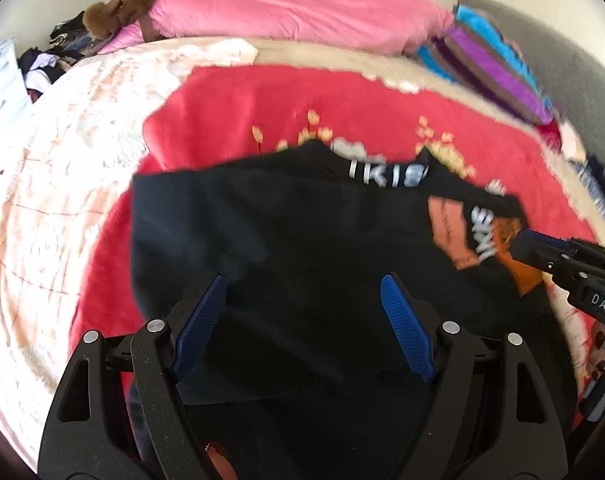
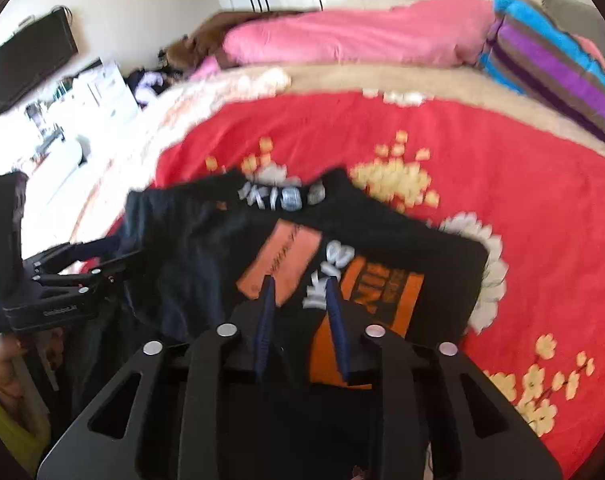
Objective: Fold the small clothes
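A black garment [image 1: 270, 240] with orange patches and white lettering lies partly folded on a red flowered blanket [image 1: 230, 112]. The left gripper [image 1: 304, 306] stands spread above its plain black part. The right gripper [image 2: 300, 306], jaws narrowly parted and pinching nothing, hovers over the orange print.

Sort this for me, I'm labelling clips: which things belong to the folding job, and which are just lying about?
Job: black shirt; left claw; right claw.
Lying about: pink duvet; striped pillow; clothes pile; red blanket.

Black garment [image 1: 286, 240] with orange patches and white lettering, partly folded, flat on the red blanket [image 1: 230, 100]
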`<state>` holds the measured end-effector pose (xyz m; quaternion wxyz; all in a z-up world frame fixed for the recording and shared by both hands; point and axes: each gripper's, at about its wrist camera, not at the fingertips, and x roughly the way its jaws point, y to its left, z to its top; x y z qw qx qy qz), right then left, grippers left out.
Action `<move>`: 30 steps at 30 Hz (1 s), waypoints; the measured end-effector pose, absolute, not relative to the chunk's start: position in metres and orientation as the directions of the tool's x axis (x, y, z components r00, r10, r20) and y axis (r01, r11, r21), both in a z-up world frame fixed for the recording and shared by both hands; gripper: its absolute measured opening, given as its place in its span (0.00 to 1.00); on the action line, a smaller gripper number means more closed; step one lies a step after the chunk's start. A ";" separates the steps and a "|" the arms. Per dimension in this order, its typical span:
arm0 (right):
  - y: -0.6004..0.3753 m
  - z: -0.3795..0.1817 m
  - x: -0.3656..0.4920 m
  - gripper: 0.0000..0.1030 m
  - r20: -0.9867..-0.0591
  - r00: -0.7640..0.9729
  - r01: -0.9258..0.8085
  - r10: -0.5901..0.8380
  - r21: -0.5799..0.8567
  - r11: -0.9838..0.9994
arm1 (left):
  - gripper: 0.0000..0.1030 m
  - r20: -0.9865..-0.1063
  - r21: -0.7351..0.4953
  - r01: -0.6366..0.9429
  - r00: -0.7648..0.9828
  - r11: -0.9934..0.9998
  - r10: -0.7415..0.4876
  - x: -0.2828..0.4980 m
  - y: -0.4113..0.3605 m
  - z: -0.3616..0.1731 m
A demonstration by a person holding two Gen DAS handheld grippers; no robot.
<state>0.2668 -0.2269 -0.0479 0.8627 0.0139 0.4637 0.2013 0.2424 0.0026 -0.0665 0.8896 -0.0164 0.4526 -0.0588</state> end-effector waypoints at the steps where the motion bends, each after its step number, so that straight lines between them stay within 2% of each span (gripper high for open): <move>1: -0.228 -0.057 0.270 0.27 -0.824 0.468 -0.311 0.319 0.185 0.932 | 0.70 -0.813 -0.054 0.093 0.574 0.994 -0.098 0.243 0.000 -0.071; 4: -0.234 -0.072 0.273 0.31 -0.851 0.435 -0.278 0.296 0.186 0.942 | 0.70 -0.832 0.026 0.114 0.553 0.993 -0.042 0.244 -0.008 -0.081; 8: -0.230 -0.075 0.272 0.33 -0.854 0.440 -0.287 0.278 0.160 0.945 | 0.70 -0.832 0.024 0.117 0.553 0.993 -0.045 0.244 -0.006 -0.081; 12: -0.236 -0.073 0.273 0.36 -0.845 0.436 -0.262 0.309 0.209 0.942 | 0.72 -0.831 0.008 0.112 0.554 0.994 -0.055 0.243 -0.004 -0.079; 15: -0.237 -0.061 0.270 0.55 -0.817 0.472 -0.262 0.330 0.228 0.938 | 0.76 -0.826 -0.021 0.108 0.558 0.994 -0.078 0.241 -0.002 -0.074; 19: -0.238 -0.049 0.268 0.56 -0.788 0.506 -0.272 0.350 0.240 0.932 | 0.77 -0.815 -0.033 0.097 0.573 0.995 -0.083 0.239 0.001 -0.066; 21: -0.239 -0.046 0.268 0.67 -0.779 0.519 -0.267 0.352 0.244 0.932 | 0.78 -0.815 -0.029 0.091 0.574 0.995 -0.076 0.240 0.001 -0.065; 25: -0.242 -0.039 0.266 0.79 -0.762 0.551 -0.261 0.341 0.231 0.937 | 0.86 -0.810 -0.027 0.079 0.582 0.997 -0.068 0.238 0.004 -0.059; 27: -0.242 -0.037 0.266 0.80 -0.754 0.562 -0.261 0.341 0.229 0.938 | 0.89 -0.805 -0.018 0.078 0.590 0.997 -0.060 0.237 0.004 -0.056; 30: -0.244 -0.033 0.264 0.89 -0.742 0.581 -0.255 0.334 0.224 0.941 | 0.91 -0.794 -0.002 0.078 0.606 0.997 -0.049 0.235 0.004 -0.050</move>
